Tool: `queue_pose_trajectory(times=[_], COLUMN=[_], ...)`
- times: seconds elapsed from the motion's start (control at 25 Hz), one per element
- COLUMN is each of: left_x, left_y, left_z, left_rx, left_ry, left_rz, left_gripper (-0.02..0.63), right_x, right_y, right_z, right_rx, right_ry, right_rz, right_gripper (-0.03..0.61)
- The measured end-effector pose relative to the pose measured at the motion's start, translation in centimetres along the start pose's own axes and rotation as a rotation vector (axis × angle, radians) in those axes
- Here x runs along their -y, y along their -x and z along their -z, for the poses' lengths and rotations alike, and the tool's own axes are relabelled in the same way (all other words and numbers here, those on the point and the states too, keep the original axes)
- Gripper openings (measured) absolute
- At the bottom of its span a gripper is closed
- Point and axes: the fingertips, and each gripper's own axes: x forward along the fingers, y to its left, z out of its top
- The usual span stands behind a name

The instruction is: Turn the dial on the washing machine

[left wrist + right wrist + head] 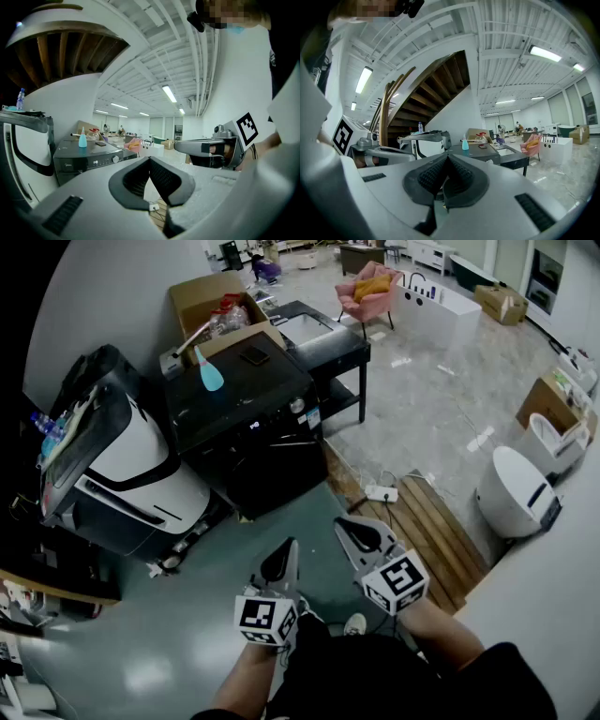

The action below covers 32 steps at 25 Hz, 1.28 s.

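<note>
The black washing machine (246, 423) stands ahead of me on the floor, its front panel facing me. Its round silver dial (298, 406) sits at the right end of the panel and shows in the left gripper view as the dial (115, 159). A blue bottle (209, 371) and a phone lie on its lid. My left gripper (289, 549) and right gripper (347, 526) hover side by side well short of the machine. Both are shut, with nothing between the jaws. In the left gripper view the tips (150, 159) meet; in the right gripper view the tips (447, 157) meet too.
A large white and black appliance (122, 465) leans left of the washer. Behind it are a cardboard box (211, 301) and a black sink table (328, 338). A power strip (382, 493) and wooden boards (427, 526) lie on the floor at right, near a white toilet (514, 488).
</note>
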Motion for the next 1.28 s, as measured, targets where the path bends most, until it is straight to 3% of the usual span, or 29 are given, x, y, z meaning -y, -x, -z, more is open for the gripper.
queue_pose_trajectory(times=[0.72, 1.0, 1.28], left_x=[0.9, -0.9, -5.4], left_y=[0.2, -1.1, -3.3], left_z=[-0.8, -1.0, -1.2], left_rx=[0.032, 0.04, 0.047], left_ry=[-0.039, -0.036, -0.026], left_rz=[-0.015, -0.016, -0.014], left_gripper=[0.005, 0.005, 0.006], right_x=[0.6, 1.9, 2.9], right_y=[1.5, -0.5, -5.1], right_z=[-0.6, -0.8, -1.1], right_rx=[0.001, 0.054, 0.052], right_ry=[-0.043, -0.009, -0.009], right_rz=[0.026, 0.022, 0.031], right_gripper=[0.0, 0.002, 0.064])
